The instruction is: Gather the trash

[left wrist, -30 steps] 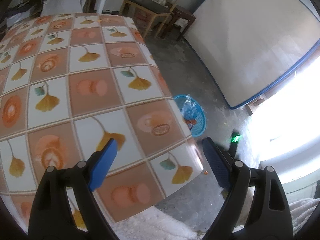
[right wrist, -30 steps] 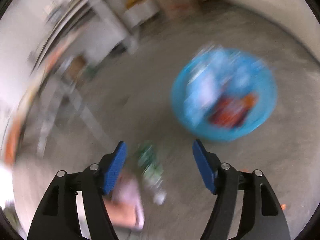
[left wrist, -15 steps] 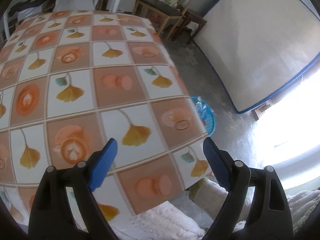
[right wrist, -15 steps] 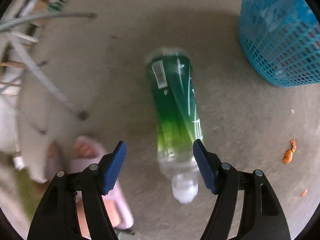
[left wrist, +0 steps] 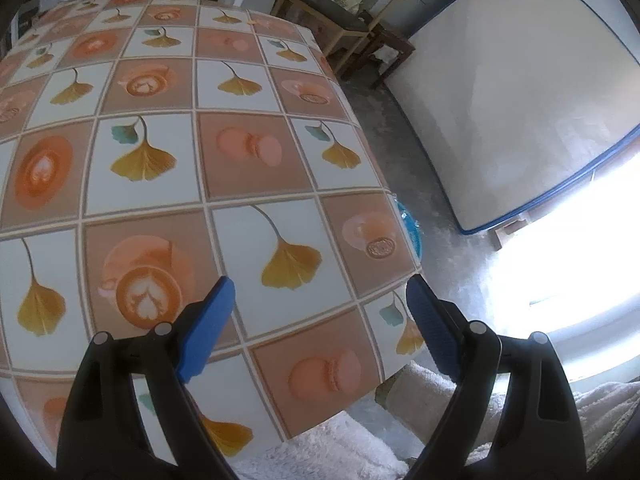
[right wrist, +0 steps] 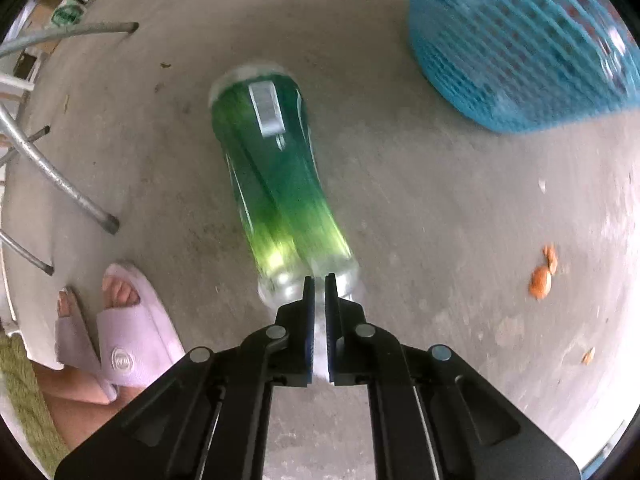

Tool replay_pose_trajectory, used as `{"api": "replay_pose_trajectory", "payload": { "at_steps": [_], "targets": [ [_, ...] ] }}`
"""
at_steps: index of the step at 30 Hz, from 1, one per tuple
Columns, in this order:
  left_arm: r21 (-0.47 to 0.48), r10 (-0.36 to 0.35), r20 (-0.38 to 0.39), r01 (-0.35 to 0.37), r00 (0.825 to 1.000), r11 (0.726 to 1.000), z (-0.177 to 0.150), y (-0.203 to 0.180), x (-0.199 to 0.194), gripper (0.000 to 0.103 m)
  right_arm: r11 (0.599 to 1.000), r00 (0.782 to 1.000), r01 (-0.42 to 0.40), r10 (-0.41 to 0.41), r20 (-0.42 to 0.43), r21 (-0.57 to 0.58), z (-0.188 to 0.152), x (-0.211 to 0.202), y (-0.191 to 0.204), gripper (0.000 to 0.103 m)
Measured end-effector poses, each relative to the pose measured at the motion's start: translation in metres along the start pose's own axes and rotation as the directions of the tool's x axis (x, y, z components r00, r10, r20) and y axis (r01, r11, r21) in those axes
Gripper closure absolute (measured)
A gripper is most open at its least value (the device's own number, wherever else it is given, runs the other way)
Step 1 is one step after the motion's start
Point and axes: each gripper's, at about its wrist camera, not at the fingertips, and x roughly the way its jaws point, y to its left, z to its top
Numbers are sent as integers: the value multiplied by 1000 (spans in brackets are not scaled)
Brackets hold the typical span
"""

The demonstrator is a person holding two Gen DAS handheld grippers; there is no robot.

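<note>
bottle neck: hidden between the pads, lower centre; we cannot see a cap.
blue basket: blurred, cut off upper right.
basket contents: perhaps trash, too smeared for us to tell.

Wrist views: tabletop; floor close-up

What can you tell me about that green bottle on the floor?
The green bottle is clear plastic with a green wrap that fades to yellow near the neck, and a pale label patch. It lies on its side on the concrete floor, motion-blurred. The right tongs have just closed on its neck end. Its cap is hidden.
</note>
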Motion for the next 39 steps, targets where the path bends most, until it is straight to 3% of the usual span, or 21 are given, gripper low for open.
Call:
{"api": "replay_pose_trajectory", "payload": {
  "at_steps": [3, 4, 5, 7, 8, 16, 22, 34, 39],
  "targets": [
    [15, 6, 5, -6, 1000, 1000, -3, 1, -3, 20, 998, 998, -64, 64, -6, 24, -5, 0, -6, 95],
    [19, 9, 8, -9, 1000, 1000, -4, 2, -5, 20, 997, 998, -69, 69, 1, 17, -6, -2, -5, 87],
    [21, 13, 12, -13, 1000, 1000, -5, 3, -7, 20, 997, 997, -70, 70, 8, 10, -6, -4, -3, 70],
    [14, 23, 14, -23, 1000, 1000, -7, 7, -9, 20, 999, 999, -27, 27, 39, -17, -1, -9, 3, 50],
    [8, 27, 14, -27, 1000, 1000, -7, 10, -10, 20, 999, 999, -7, 9, 49, -33, 6, -7, 9, 48],
    [-32, 77, 19, -77, 997, 997, -6, 26, -17, 20, 991, 992, 128, -128, -5, -25, 52, 30, 8, 39],
    [-49, 92, 7, -92, 996, 995, -5, 30, -12, 20, 993, 993, 112, -111, -32, 26, 66, 39, -7, 37],
    [-22, 59, 5, -58, 998, 998, -10, 14, -7, 20, 992, 985, 128, -129, -111, -12, 76, 46, 8, 39],
    [-23, 45, 26, -45, 999, 999, -14, 13, -16, 20, 992, 993, 29, -14, -121, 126, 52, 34, -20, 41]
  ]
}}
